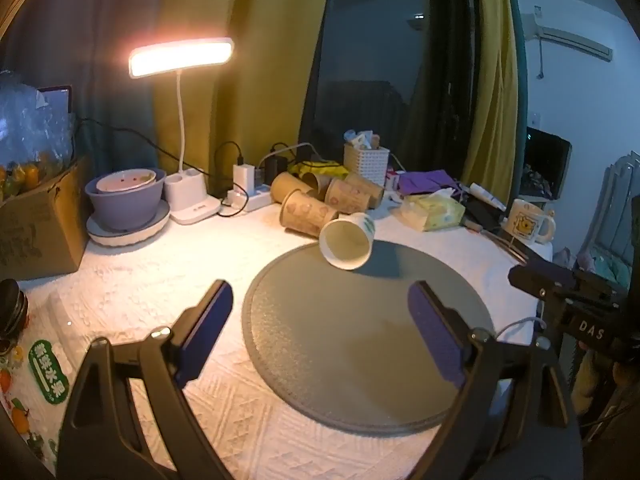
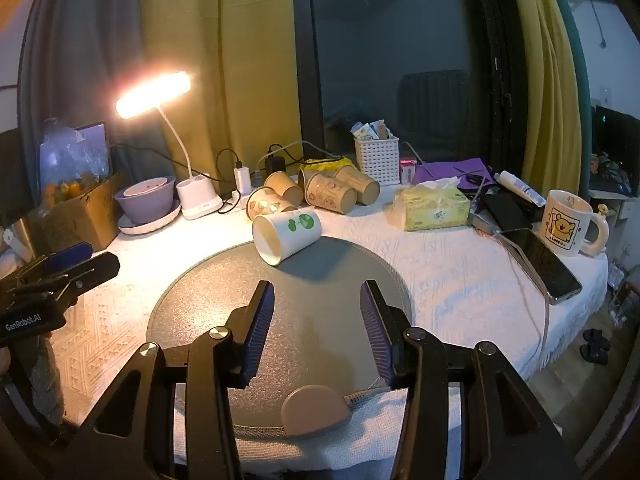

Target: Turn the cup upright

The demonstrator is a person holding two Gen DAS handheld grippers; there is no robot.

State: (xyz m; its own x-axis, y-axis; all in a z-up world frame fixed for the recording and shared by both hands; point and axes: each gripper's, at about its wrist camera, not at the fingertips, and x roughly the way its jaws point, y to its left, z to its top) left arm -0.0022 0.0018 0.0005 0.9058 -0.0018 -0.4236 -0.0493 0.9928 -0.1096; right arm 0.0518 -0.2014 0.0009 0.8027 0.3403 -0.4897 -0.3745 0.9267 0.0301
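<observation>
A white paper cup [image 1: 347, 243] with a green leaf print lies on its side at the far edge of the round grey mat [image 1: 360, 344], its mouth facing me. It also shows in the right wrist view [image 2: 285, 233], on the mat [image 2: 312, 308]. My left gripper [image 1: 320, 296] is open wide and empty, well short of the cup. My right gripper [image 2: 316, 292] is open and empty, just short of the cup. The left gripper shows at the left of the right wrist view [image 2: 72, 264].
Several brown paper cups [image 2: 320, 192] lie on their sides behind the white cup. A lit desk lamp [image 2: 192, 196], purple bowl [image 2: 146, 198], white basket [image 2: 376, 158], tissue pack [image 2: 434, 208], mug [image 2: 568, 222] and phone [image 2: 544, 262] surround the mat on the white cloth.
</observation>
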